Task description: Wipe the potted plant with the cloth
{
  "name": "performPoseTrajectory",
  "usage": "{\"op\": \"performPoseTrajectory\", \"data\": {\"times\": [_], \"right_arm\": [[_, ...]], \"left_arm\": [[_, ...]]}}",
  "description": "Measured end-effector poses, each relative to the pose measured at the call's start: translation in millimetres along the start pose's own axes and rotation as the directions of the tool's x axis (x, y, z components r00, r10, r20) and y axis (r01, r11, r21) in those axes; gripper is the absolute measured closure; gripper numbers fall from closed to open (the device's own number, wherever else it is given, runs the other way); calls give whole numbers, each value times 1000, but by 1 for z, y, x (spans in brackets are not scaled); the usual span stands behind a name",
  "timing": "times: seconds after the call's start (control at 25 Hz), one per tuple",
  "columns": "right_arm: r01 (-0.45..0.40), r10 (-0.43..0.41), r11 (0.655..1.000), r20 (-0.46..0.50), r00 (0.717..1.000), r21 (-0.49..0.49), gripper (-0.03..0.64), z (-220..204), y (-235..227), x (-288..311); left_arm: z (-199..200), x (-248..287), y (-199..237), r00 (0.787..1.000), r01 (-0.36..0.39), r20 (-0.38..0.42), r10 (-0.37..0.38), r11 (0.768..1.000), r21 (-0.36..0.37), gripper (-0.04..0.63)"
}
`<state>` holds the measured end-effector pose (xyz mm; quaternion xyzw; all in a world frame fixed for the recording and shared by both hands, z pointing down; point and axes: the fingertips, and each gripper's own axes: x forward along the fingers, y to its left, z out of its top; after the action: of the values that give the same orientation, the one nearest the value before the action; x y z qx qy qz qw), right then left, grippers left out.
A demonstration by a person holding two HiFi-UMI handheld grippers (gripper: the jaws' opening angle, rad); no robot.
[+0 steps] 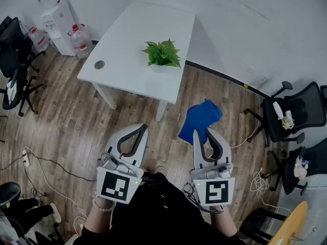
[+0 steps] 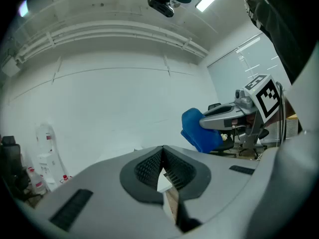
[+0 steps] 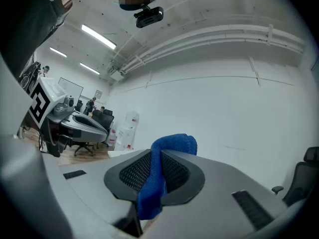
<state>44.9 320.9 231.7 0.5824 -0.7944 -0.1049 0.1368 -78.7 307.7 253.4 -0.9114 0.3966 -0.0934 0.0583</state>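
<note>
A green potted plant (image 1: 163, 53) stands near the front edge of a white table (image 1: 127, 40), well ahead of both grippers. My right gripper (image 1: 203, 132) is shut on a blue cloth (image 1: 201, 119), which sticks out ahead of the jaws over the wooden floor. In the right gripper view the blue cloth (image 3: 160, 176) is pinched between the black pads (image 3: 132, 173). My left gripper (image 1: 141, 129) is shut with nothing in it; its pads (image 2: 149, 167) meet at the tip. The left gripper view also shows the cloth (image 2: 199, 129) in the right gripper (image 2: 207, 123).
Black office chairs stand at the right (image 1: 291, 114) and at the far left (image 1: 15, 65). A water dispenser (image 1: 59, 27) and water bottles (image 1: 79, 40) are beside the table's far left. Cables (image 1: 38, 162) trail on the floor at left. A white wall lies beyond the table.
</note>
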Motion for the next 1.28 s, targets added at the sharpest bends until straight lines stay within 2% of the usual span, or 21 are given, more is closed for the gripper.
{"op": "performPoseTrajectory", "data": {"times": [0.68,0.88,1.08,1.28], "right_arm": [[-5,5,1000,-17,1000,-8,531,-2,7,8],[36,-35,999,-29,999,29,531,1,6,8],[33,-32,999,-35,999,29,531,0,15,8],[73,-73,997,-22,997,26,531,3,21,7]], "left_arm": [[-4,-7,11,1000,-12,4,12,1000,7,581],[-6,-11,17,1000,-10,9,10,1000,2,581],[-8,-16,26,1000,-8,17,9,1000,-2,581],[-12,-22,35,1000,-4,29,4,1000,4,581]]}}
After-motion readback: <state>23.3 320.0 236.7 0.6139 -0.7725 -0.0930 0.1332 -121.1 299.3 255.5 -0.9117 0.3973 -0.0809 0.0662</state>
